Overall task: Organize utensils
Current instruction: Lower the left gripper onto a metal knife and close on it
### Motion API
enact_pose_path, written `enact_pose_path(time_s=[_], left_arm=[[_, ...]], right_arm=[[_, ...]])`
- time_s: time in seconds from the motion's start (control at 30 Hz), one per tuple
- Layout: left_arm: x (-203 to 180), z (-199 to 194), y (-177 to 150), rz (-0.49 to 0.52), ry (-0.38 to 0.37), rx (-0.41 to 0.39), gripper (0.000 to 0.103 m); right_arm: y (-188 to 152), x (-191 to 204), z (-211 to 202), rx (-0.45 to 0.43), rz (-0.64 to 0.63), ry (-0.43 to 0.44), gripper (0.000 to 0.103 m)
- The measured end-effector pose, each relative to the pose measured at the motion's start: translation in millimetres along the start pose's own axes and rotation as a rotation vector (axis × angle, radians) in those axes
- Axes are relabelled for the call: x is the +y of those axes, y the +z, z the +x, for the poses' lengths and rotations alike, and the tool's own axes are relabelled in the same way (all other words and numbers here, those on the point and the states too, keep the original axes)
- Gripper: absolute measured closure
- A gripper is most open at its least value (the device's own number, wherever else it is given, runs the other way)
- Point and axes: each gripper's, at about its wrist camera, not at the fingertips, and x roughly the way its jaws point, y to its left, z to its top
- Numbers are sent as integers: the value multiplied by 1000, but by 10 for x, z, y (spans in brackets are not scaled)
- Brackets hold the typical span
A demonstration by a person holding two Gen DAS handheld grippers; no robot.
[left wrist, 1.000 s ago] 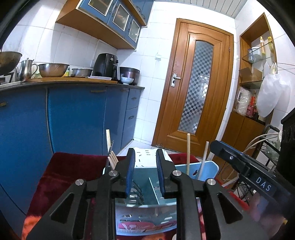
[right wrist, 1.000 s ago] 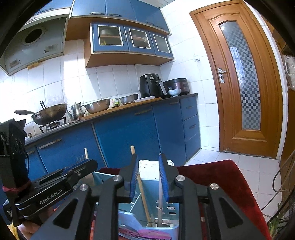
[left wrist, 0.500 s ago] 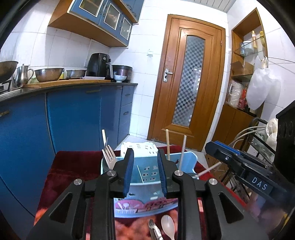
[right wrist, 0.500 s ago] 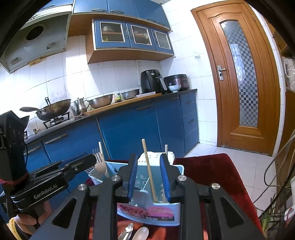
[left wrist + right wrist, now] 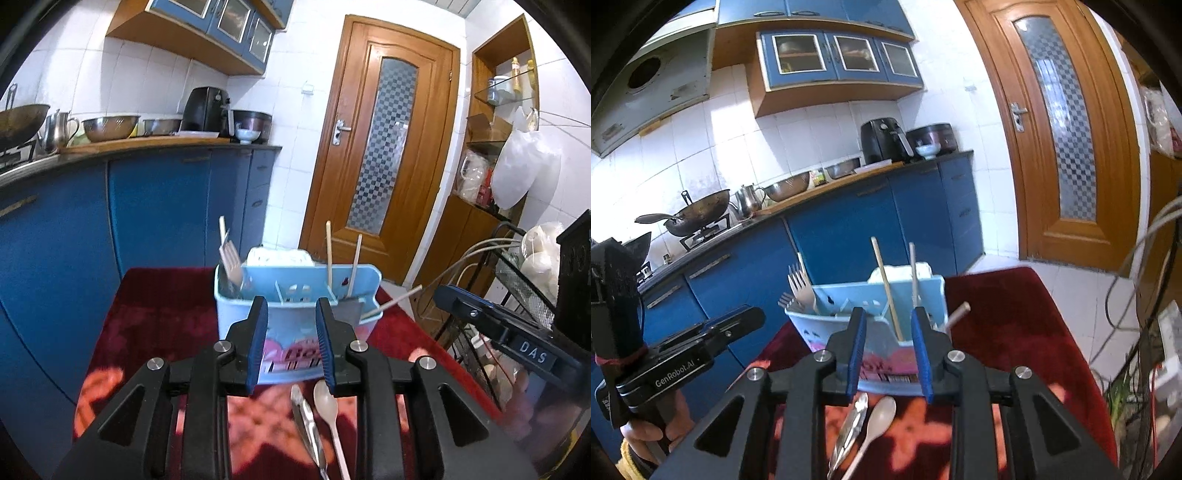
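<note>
Blue kitchen cabinets (image 5: 155, 206) under a wooden counter line the wall, a brown wooden door with a chequered glass panel (image 5: 384, 147) stands beyond, and a dark red patterned cloth (image 5: 162, 302) covers the table in front. Compared with a second ago, both tools have drawn back from the light blue plastic utensil caddy (image 5: 295, 295): then the caddy filled the space under the fingers, now its whole front with the pink picture shows, and a white plastic spoon (image 5: 327, 406) and a pair of metal tongs (image 5: 304, 413) lying on the cloth have come into sight. The left gripper (image 5: 290, 343) holds its blue-padded jaws slightly apart with nothing between them; the right gripper (image 5: 888, 347) stands the same, parted and empty, and both gaps look much as before. The caddy stands upright just beyond both sets of fingertips, not touched by either. In its left compartment lean beige forks (image 5: 801, 288); on its right side two pale chopsticks (image 5: 886, 284) stand up, and another pale stick (image 5: 399, 301) pokes out sideways at the right end. The spoon and metal tongs lie side by side on the cloth just before the caddy, under the fingers of both tools. From the right wrist view, a hand (image 5: 650, 432) grips the left tool's handle.
</note>
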Motion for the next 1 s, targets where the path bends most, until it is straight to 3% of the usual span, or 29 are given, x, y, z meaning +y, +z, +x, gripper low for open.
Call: enact_pose_path(time_s=[0.57,0.73,1.0], left_arm=[[-55,284,-579,-21,-11,267,77],[-76,536,-790,-29,-16,392,77],[-114,774,-963,-30,-2,478,77]], right_arm=[[-562,-398,-46,197,88,-111,67],[-707,-510,-34,230,105,-139,66],[-859,-651,-24,263,142,-150,63]])
